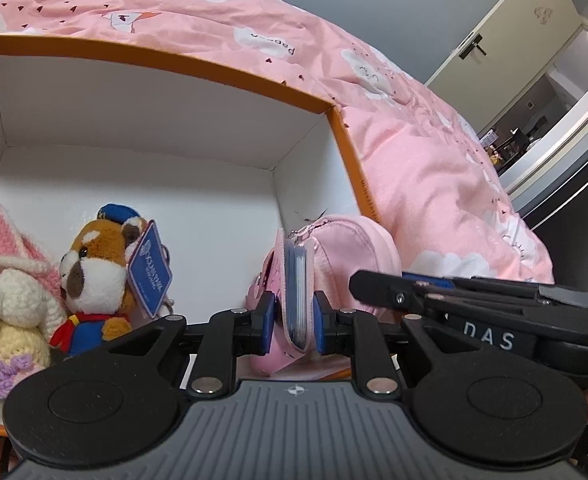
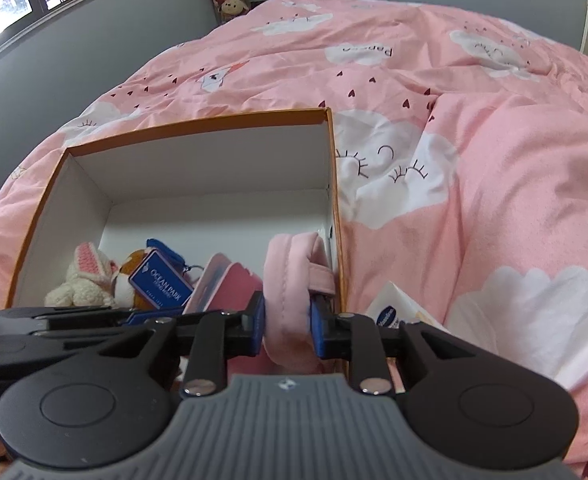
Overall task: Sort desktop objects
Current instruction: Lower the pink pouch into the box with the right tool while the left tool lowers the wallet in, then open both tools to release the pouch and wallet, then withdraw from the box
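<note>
**Spotter:** Take me across, left to right.

**Operator:** Far left in the box (image 1: 166, 120), white inside with an orange rim, I've got a crocheted bunny (image 1: 10, 280) with pink ears, propped against the left wall. Touching its right side is a small plush fox (image 1: 94, 276) in a blue cap and red scarf, with a blue tag (image 1: 150, 268) hanging beside its head.

**Spotter:** And your left claw?

**Operator:** My left claw (image 1: 294, 312) is clamped on a pink card wallet (image 1: 295, 280), blue pads pressing both covers, the stack of sleeves showing edge-on between them. It sits at the box's near right corner, upright.

**Spotter:** What's just right of that?

**Operator:** A pink pouch (image 1: 353, 248), padded, right beside the wallet and against the box's right wall. From the right wrist view, my right claw (image 2: 288, 324) is squeezed onto that pouch (image 2: 290, 280), the fabric bulging between the pads.

**Spotter:** Are both claws close?

**Operator:** Side by side; the right one's black arm crosses the right of my left view. Same box (image 2: 198, 152) from here, bunny (image 2: 84, 276) and tag (image 2: 160, 284) at the near left.

**Spotter:** Outside the box?

**Operator:** It rests on a bed with a pink cloud-print duvet (image 2: 493, 160). Just right of the box wall, near me, lies a white tube (image 2: 393, 312) with a blue oval label, partly hidden.
</note>
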Demonstrator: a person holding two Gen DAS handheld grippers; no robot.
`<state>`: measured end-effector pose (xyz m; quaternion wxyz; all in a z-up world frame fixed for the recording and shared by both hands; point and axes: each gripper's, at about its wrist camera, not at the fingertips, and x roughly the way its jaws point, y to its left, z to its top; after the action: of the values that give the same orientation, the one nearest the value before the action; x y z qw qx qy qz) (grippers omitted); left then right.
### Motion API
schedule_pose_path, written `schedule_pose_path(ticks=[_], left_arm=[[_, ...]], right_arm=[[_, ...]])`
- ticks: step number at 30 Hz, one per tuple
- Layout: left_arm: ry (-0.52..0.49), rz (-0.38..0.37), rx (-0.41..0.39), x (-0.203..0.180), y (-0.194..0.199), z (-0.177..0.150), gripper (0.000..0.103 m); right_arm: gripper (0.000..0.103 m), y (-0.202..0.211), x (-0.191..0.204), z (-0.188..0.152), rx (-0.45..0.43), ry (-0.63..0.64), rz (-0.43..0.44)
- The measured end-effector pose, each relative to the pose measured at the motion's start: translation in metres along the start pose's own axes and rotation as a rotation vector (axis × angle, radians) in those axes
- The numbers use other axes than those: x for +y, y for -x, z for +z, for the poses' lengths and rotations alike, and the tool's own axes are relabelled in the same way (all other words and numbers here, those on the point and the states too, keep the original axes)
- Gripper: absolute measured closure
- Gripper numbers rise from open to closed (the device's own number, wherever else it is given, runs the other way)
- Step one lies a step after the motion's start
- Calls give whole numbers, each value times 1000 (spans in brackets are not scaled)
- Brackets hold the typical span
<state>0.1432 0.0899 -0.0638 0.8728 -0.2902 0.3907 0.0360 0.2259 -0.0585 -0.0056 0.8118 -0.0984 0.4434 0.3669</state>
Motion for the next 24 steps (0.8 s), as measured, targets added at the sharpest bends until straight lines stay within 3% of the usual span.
schedule_pose_path(ticks=[8, 17, 24], left_arm=[[-12, 26, 7, -3, -11, -4, 81], [-31, -29, -3, -7, -9, -8, 78], [-26, -73, 16, -9, -16, -13, 74]], right_arm=[[78, -12, -12, -9, 37, -53, 14], [74, 3, -21, -24, -22, -138, 34], [70, 28, -18, -35, -121, -146, 8]])
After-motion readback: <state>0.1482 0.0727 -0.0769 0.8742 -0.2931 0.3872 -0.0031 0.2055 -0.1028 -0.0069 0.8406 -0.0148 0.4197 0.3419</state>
